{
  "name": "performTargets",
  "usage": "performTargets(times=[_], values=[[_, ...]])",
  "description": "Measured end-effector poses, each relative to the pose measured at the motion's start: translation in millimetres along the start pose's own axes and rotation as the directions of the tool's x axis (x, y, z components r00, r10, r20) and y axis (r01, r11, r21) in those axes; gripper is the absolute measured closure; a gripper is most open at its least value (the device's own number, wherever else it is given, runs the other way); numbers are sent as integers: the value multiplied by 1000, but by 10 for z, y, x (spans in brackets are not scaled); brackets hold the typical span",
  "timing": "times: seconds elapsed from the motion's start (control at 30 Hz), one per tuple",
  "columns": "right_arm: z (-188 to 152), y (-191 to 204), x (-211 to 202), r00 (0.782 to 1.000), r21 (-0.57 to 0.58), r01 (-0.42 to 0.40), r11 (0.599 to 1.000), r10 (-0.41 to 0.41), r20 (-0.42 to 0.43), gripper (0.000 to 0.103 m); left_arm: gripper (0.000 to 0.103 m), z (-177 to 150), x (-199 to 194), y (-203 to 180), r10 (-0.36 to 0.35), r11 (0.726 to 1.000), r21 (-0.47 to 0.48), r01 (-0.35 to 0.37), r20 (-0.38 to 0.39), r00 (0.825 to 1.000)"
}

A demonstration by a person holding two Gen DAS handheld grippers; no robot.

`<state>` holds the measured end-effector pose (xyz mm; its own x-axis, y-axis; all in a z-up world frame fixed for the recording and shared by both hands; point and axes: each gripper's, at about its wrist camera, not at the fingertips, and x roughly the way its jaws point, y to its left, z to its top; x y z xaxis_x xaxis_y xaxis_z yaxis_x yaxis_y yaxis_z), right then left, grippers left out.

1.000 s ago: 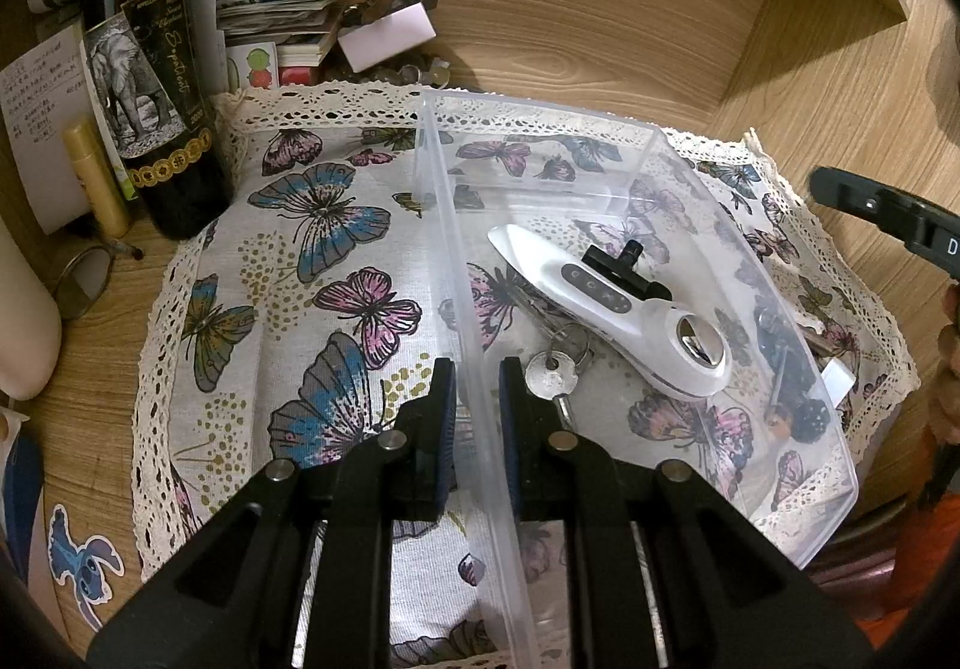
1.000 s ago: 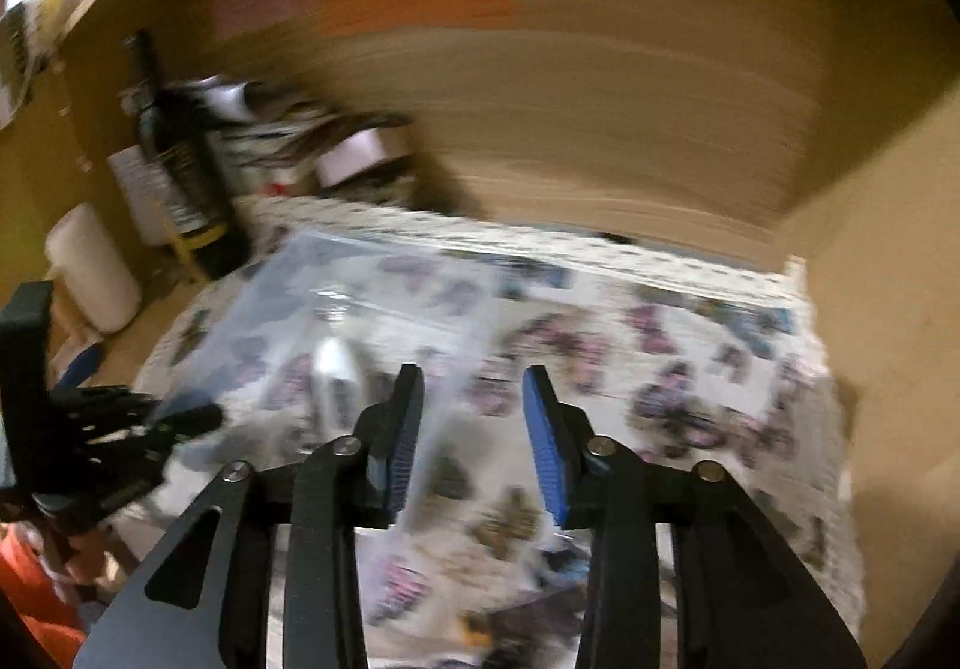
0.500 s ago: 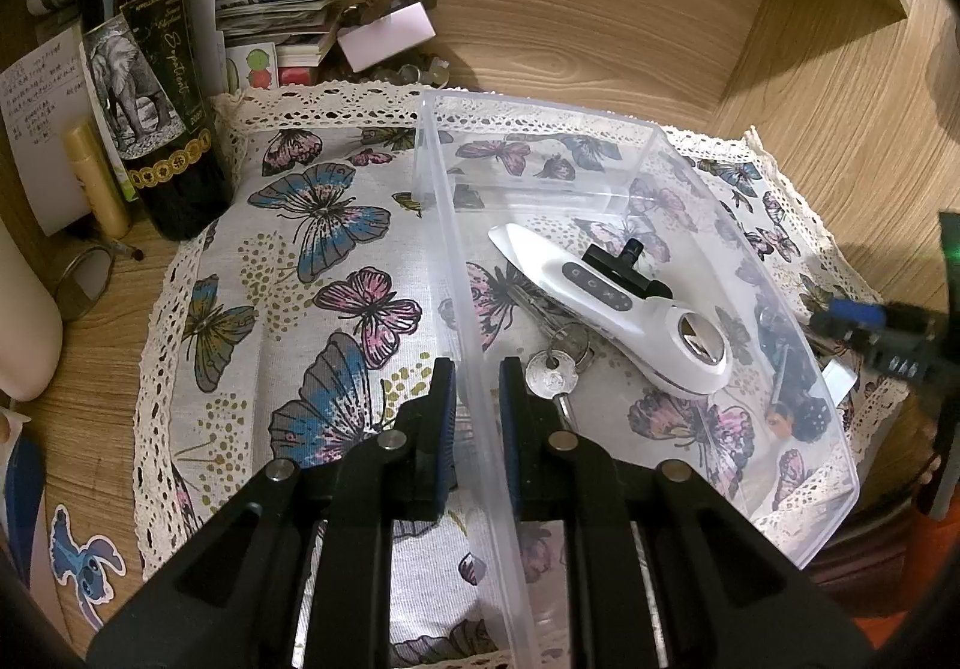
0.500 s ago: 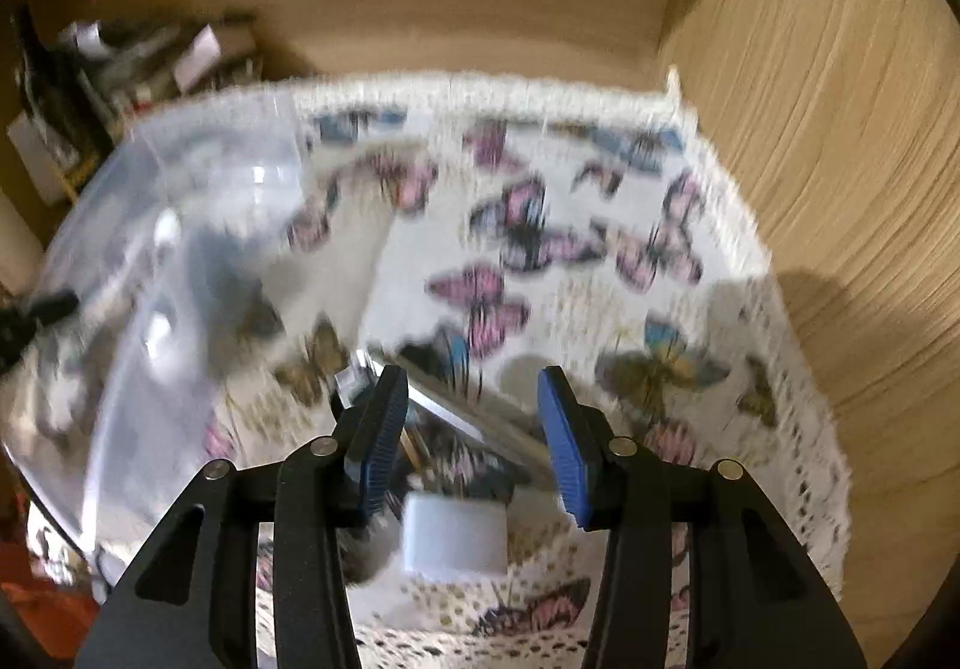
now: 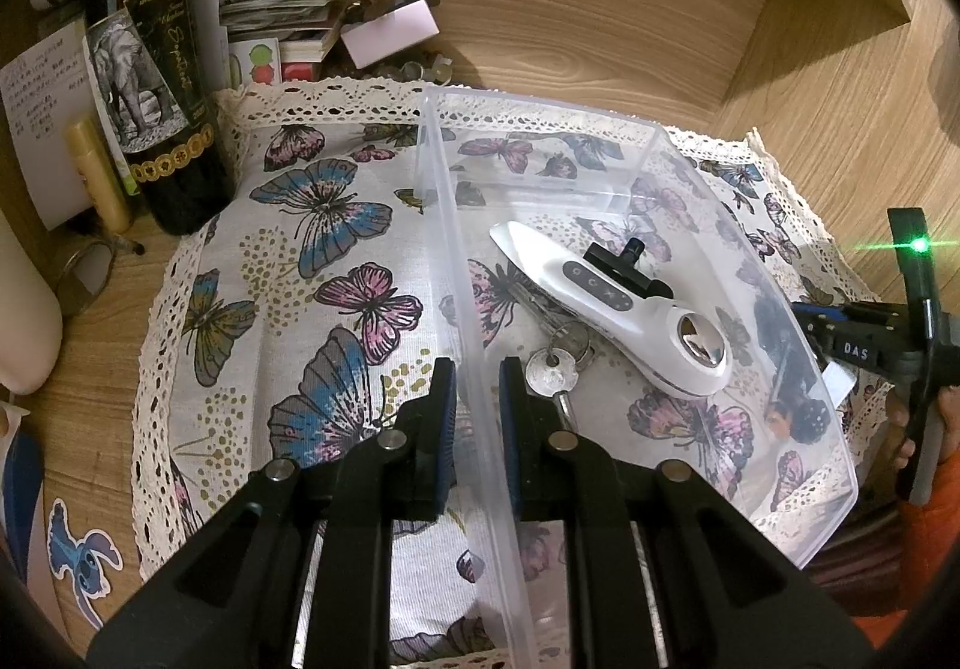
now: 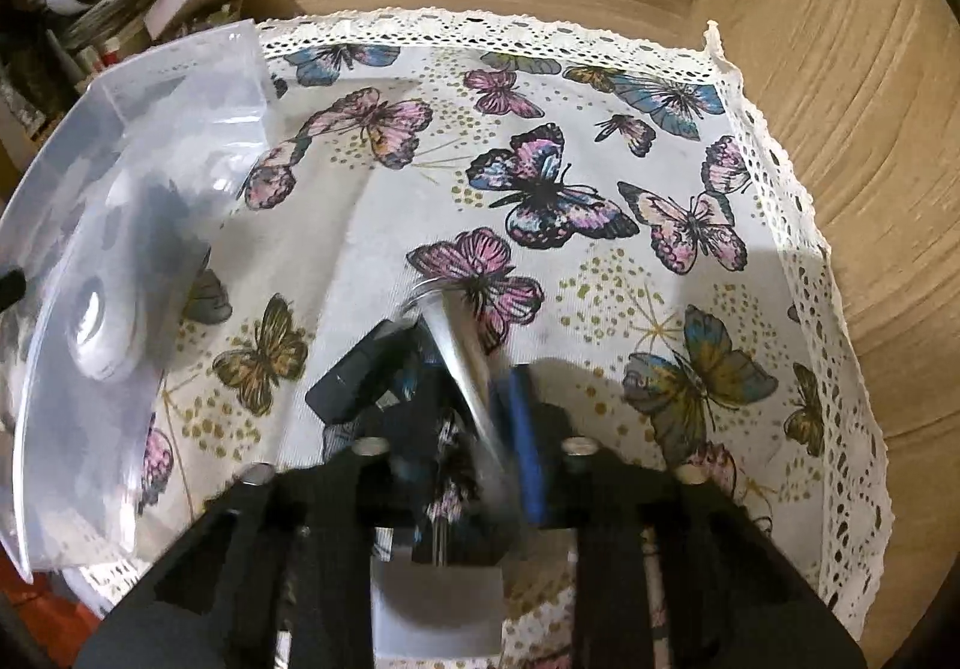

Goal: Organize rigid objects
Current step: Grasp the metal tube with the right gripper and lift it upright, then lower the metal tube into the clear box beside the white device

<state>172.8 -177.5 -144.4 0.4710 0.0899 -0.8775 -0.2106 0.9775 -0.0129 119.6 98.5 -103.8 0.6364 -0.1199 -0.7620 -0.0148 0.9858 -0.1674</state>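
Observation:
A clear plastic bin (image 5: 630, 147) sits on the butterfly cloth (image 5: 312, 261). My left gripper (image 5: 477, 387) is shut on the bin's near left wall. Inside lie a white handheld device (image 5: 606, 303), a black part (image 5: 624, 264) and keys (image 5: 552, 369). In the right wrist view my right gripper (image 6: 474, 387) is closed around a shiny metal item (image 6: 462, 351) with a ring end, low over the cloth (image 6: 600, 249) just right of the bin (image 6: 150, 177). A dark flat object (image 6: 360, 375) lies against its left finger. The right gripper also shows in the left wrist view (image 5: 864, 333).
A wine bottle (image 5: 150, 69), a yellow tube (image 5: 99, 177), stacked papers and small boxes (image 5: 288, 21) crowd the back left. Wooden walls (image 6: 840, 69) close the back and right. A white block (image 6: 438, 603) lies under the right gripper.
My right gripper swung from above the bin down to the cloth on its right and closed from open onto the metal item. My left gripper has held the bin wall throughout.

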Motion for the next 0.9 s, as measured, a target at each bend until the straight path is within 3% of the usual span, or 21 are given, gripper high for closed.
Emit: performTargets(times=[0.33,0.67,0.9], values=[[133,-66,-426,985,57,-22,998,12,170,89,90,-28,-6,13,2,1000,8,-2,-1,1000],[330,210,-964,933,19,-125,992,111,341,89,90,-32,-6,14,3,1000,10,-3,-1,1000],[435,597,-1059,905,-73,-206,976,219,364,89,90,-32,-9,5,1,1000,10,-1,0,1000]])
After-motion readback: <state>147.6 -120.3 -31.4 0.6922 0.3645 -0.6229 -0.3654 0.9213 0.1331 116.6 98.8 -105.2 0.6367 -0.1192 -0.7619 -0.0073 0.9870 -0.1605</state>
